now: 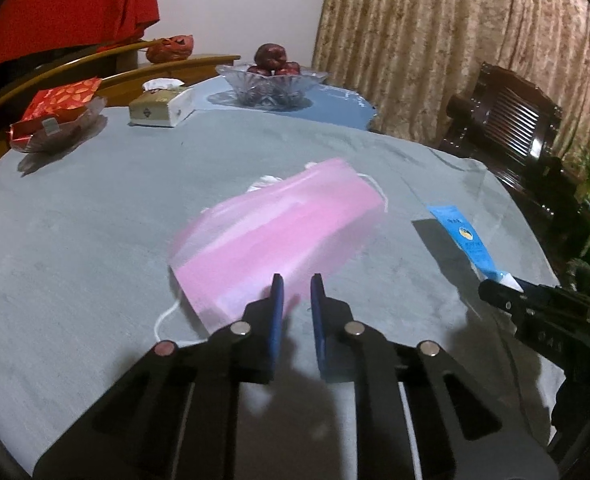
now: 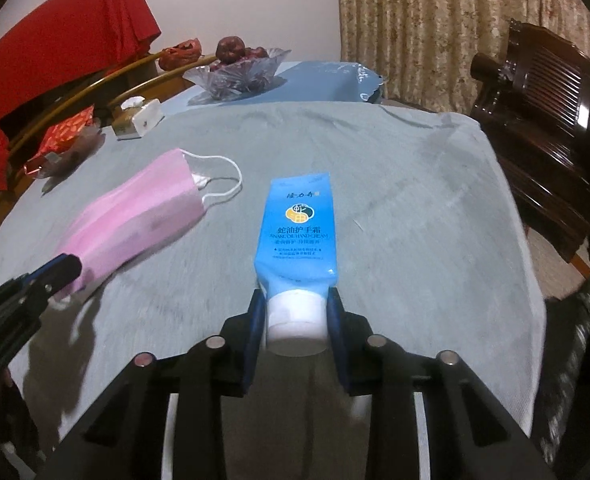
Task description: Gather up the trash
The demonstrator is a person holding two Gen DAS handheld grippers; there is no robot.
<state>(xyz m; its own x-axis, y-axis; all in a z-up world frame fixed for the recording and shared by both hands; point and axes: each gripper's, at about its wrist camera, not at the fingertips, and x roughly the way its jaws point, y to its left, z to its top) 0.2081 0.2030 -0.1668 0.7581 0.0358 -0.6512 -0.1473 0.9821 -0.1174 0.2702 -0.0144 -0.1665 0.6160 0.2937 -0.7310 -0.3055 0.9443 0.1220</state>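
Note:
A pink face mask (image 1: 279, 224) with white ear loops lies on the grey-blue tablecloth (image 1: 75, 240). My left gripper (image 1: 297, 284) is at the mask's near corner, its blue pads pinching that edge. The right wrist view shows the same grip: the left gripper (image 2: 69, 266) holds the mask (image 2: 135, 216) by its low corner. My right gripper (image 2: 297, 304) is shut on the white cap of a blue hand cream tube (image 2: 297, 224), which points away over the cloth. The left wrist view shows the tube (image 1: 461, 236) in the right gripper (image 1: 495, 290) at the right.
At the table's far side stand a tissue box (image 1: 161, 108), a glass bowl of apples (image 1: 273, 82) and a glass dish with red packets (image 1: 57, 120). A dark wooden chair (image 1: 511, 128) stands to the right, before a curtain.

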